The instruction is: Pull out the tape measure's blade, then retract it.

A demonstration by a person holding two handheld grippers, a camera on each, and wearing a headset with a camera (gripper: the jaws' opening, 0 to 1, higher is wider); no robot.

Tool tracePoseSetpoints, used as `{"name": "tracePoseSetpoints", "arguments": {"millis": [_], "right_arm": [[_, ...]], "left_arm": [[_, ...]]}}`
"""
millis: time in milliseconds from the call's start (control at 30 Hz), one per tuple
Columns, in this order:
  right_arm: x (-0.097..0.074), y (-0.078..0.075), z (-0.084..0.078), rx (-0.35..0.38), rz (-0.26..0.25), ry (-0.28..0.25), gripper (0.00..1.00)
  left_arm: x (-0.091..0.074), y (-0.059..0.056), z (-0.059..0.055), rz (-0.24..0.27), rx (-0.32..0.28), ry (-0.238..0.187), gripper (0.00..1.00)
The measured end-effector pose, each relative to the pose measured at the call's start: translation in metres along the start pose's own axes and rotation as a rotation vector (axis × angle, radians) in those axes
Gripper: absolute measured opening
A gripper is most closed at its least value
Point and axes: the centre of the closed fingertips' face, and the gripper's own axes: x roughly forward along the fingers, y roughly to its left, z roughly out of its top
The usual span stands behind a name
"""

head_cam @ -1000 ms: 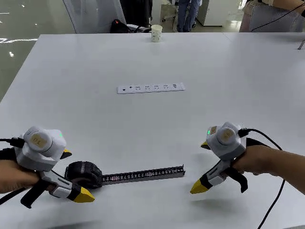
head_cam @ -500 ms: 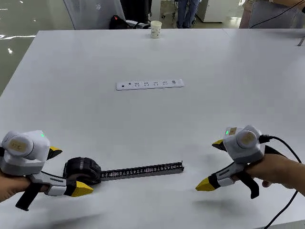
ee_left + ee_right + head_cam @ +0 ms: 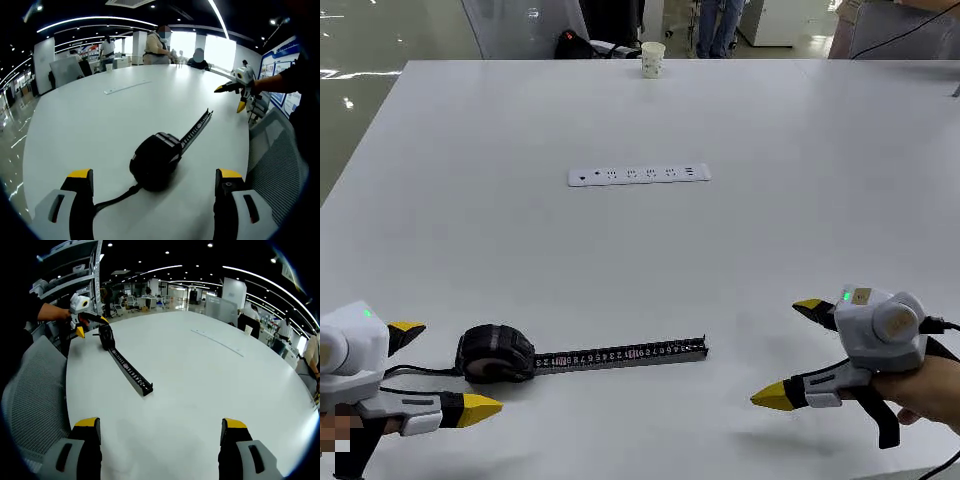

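The black tape measure (image 3: 495,353) is lying on the white table (image 3: 770,200) near its front left edge, with its blade (image 3: 620,354) reaching out flat across the tabletop toward the right and its hooked end resting on bare table. The left gripper (image 3: 445,366) is hovering just beside the case with its 2 yellow-tipped jaws spread wide and gripping nothing; in the left gripper view the case is sitting just ahead of the jaws, in line with the gap between them and apart from both tips, and a dark strap is trailing from the case toward the left jaw. The right gripper (image 3: 787,350) is hanging over the front right part of the table, well apart from the blade's end, its jaws also standing wide with nothing between them. Farther back, a white power strip (image 3: 638,176) is lying flat near the middle of the table. At the far edge 1 paper cup (image 3: 652,59) is standing upright; I cannot tell what, if anything, is sitting inside it. In the gripper views a grey mesh chair back is showing beside the table's near edge.
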Motion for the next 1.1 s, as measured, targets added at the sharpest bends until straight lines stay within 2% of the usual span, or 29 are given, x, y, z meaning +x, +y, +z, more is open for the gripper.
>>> {"name": "tracePoseSetpoints", "arguments": {"millis": [33, 100, 367, 533, 733, 1000, 1100], "right_arm": [[-0.001, 0.001, 0.0, 0.001, -0.001, -0.005, 0.99], [-0.004, 0.002, -0.001, 0.005, -0.007, -0.02, 0.99], [-0.02, -0.001, -0.003, 0.036, -0.052, -0.07, 0.99], [-0.029, -0.001, -0.008, 0.052, -0.069, -0.078, 0.99], [-0.038, 0.005, -0.02, 0.068, -0.089, -0.075, 0.99], [-0.05, 0.005, -0.034, 0.113, -0.112, -0.08, 0.99], [-0.053, 0.005, -0.036, 0.121, -0.115, -0.085, 0.99]], "left_arm": [[-0.002, 0.001, 0.0, 0.011, 0.005, -0.012, 0.99], [-0.005, -0.002, -0.002, 0.0, -0.027, -0.021, 0.99], [-0.015, -0.001, -0.01, 0.019, -0.047, -0.02, 0.99], [-0.021, 0.003, -0.014, 0.04, -0.038, -0.038, 0.99], [-0.027, -0.001, -0.024, 0.038, -0.063, -0.035, 0.99], [-0.032, -0.002, -0.028, 0.05, -0.092, -0.048, 0.99], [-0.032, -0.004, -0.032, 0.042, -0.089, -0.039, 0.99]]}}
